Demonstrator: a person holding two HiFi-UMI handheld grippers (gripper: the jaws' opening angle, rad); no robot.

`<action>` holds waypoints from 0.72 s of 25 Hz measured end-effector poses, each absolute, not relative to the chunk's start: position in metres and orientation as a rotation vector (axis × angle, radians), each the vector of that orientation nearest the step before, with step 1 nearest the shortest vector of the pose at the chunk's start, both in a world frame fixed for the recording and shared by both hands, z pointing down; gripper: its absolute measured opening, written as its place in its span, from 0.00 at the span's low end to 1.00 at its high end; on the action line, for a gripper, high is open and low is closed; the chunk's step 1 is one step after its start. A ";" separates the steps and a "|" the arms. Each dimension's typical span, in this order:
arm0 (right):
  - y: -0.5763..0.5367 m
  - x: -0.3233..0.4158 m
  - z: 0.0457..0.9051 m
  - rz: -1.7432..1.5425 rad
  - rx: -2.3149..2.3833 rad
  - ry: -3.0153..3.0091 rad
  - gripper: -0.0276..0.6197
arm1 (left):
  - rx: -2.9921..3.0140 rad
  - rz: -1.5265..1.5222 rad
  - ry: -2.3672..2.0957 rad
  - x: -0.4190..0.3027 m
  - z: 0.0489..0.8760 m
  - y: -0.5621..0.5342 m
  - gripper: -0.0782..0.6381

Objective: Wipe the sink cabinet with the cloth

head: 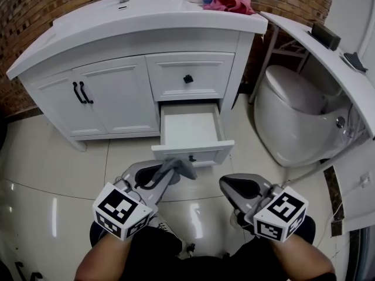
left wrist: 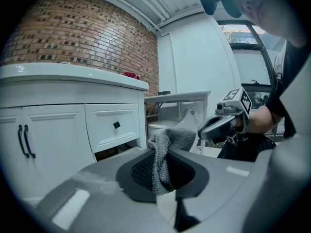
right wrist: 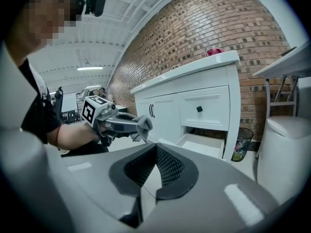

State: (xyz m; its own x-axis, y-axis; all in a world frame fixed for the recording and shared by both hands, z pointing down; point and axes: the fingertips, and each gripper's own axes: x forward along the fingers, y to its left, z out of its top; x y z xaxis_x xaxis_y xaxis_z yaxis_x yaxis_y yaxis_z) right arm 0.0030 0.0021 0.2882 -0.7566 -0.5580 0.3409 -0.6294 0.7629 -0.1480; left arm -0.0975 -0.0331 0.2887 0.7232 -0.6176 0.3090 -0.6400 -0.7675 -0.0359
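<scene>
– Cloth whereabouts first: where is the grey knitted cloth (head: 185, 170)?

– Bunched between the jaws of the left gripper (head: 168, 172), which are closed tight on it. Its loose end pokes out forward and a little to the right.

– And the right gripper (right wrist: 155, 150)?

– Jaws drawn together with nothing between them. It hangs low on the right, beside the left one and apart from it.

– Which way does the white panelled sink cabinet (head: 117, 98) lie from the cloth?

– Straight ahead, on the far side. Its white bottom drawer (head: 193, 154) is pulled out towards the near side, so the drawer's front panel is the closest surface, just beyond the cloth's tip. I cannot tell whether they touch.

– So the left is the nearer hand?

– Yes, and it alone carries the cloth. That front panel runs left to right, so I judge strokes would go sideways along it. The white double doors (head: 111, 95) stand further off to the left, and the white closed upper drawer (head: 187, 78) sits above.

– Anything to watch?

– The open drawer juts into the reach; pressing on it may well slide it inward.
</scene>
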 end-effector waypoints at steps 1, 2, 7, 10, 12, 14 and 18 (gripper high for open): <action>-0.010 0.002 0.287 0.382 0.926 -2.686 0.05 | 2.839 0.469 -1.040 -0.098 0.290 -0.044 0.16; -0.022 0.001 0.287 0.391 0.923 -2.686 0.05 | 2.830 0.472 -1.037 -0.098 0.291 -0.054 0.16; -0.068 -0.007 0.299 0.431 0.874 -2.653 0.05 | 2.809 0.491 -1.020 -0.095 0.296 -0.093 0.16; -0.093 -0.012 0.305 0.419 0.838 -2.636 0.05 | 2.807 0.506 -1.027 -0.095 0.294 -0.117 0.16; -0.109 -0.015 0.309 0.397 0.811 -2.630 0.05 | 2.802 0.517 -1.043 -0.095 0.294 -0.135 0.16; -0.126 -0.016 0.312 0.385 0.783 -2.628 0.05 | 2.785 0.524 -1.068 -0.094 0.294 -0.156 0.16; -0.160 -0.016 0.318 0.408 0.751 -2.633 0.05 | 2.748 0.585 -1.087 -0.083 0.308 -0.202 0.16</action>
State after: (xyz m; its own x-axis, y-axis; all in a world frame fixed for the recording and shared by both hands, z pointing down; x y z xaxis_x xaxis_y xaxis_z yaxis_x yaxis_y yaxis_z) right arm -0.0162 -0.1601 0.3176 -0.7890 -0.4448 0.4238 -0.5521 0.8159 -0.1715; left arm -0.0827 -0.2015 0.3075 0.6656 -0.6307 0.3990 -0.6806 -0.7323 -0.0223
